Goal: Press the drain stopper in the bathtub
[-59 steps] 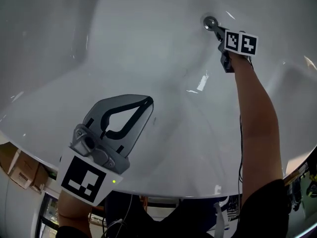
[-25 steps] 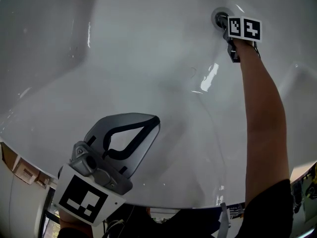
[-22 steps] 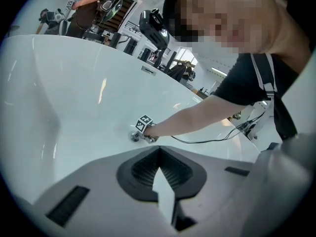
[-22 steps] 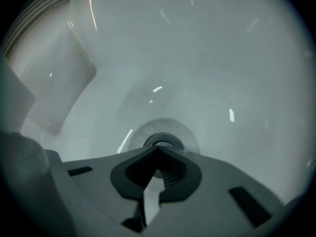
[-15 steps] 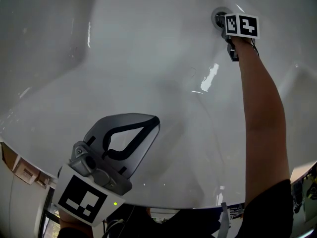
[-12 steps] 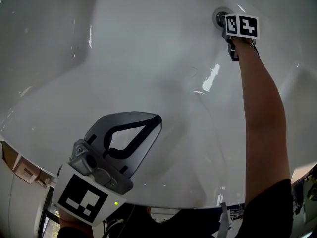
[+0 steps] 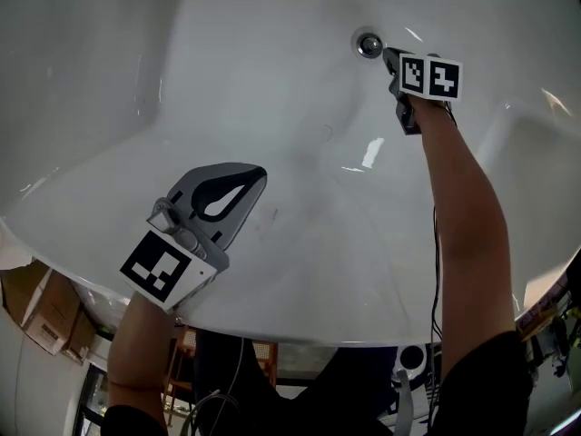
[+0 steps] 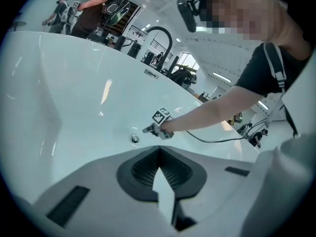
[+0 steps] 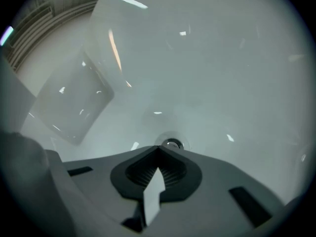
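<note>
The round chrome drain stopper (image 7: 369,44) sits in the floor of the white bathtub (image 7: 272,89), at the top of the head view. My right gripper (image 7: 388,54) is shut and empty, its tip a short way right of the stopper and apart from it. In the right gripper view the stopper (image 9: 172,143) shows just beyond the closed jaw tips (image 9: 158,148). My left gripper (image 7: 247,179) is shut with nothing in it and hangs over the tub's near slope, far from the drain. From the left gripper view (image 8: 159,148) I see the stopper (image 8: 134,139) and the right gripper (image 8: 148,129) beside it.
The tub's near rim (image 7: 300,330) runs across the bottom of the head view, with cardboard boxes (image 7: 41,307) below it at the left. A black faucet (image 8: 160,33) rises behind the far rim, and people (image 8: 94,9) stand in the background. A cable (image 7: 436,243) trails along the right arm.
The right gripper has drawn back from the stopper, which its tip covered half a second ago. The left gripper has lifted and sits further from the camera.
</note>
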Motion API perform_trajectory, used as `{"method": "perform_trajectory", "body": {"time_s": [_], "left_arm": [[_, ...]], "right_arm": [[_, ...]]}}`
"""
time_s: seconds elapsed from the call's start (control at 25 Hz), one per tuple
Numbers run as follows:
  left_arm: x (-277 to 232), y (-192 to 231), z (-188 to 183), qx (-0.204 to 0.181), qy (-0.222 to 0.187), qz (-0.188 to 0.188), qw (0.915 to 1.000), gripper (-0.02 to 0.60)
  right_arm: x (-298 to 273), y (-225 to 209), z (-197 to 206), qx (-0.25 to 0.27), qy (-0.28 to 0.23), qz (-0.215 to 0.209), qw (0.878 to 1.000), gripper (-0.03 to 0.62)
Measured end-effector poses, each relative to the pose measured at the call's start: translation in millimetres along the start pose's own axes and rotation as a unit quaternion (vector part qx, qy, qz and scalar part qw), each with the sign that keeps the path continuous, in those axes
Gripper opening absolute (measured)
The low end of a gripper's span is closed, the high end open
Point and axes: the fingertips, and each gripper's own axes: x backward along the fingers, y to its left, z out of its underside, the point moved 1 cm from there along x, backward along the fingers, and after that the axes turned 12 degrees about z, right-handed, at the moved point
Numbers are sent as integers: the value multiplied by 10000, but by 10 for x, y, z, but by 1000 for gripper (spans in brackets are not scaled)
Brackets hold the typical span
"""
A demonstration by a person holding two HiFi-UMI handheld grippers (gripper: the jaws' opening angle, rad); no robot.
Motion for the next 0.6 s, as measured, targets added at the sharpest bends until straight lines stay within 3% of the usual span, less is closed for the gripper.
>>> {"method": "perform_trajectory", "body": {"time_s": [0.2, 0.44, 0.6], "left_arm": [[35, -72, -10, -229, 108, -174, 9995, 9], [195, -435, -467, -249, -68, -88, 9996, 9], [317, -748, -734, -21, -297, 13, 9996, 9]], "right_arm": [[991, 110, 11, 124, -267, -477, 9984, 15], [2169, 70, 60, 13, -560, -504, 9972, 16], [2857, 102, 35, -180, -775, -539, 9954, 15]]}}
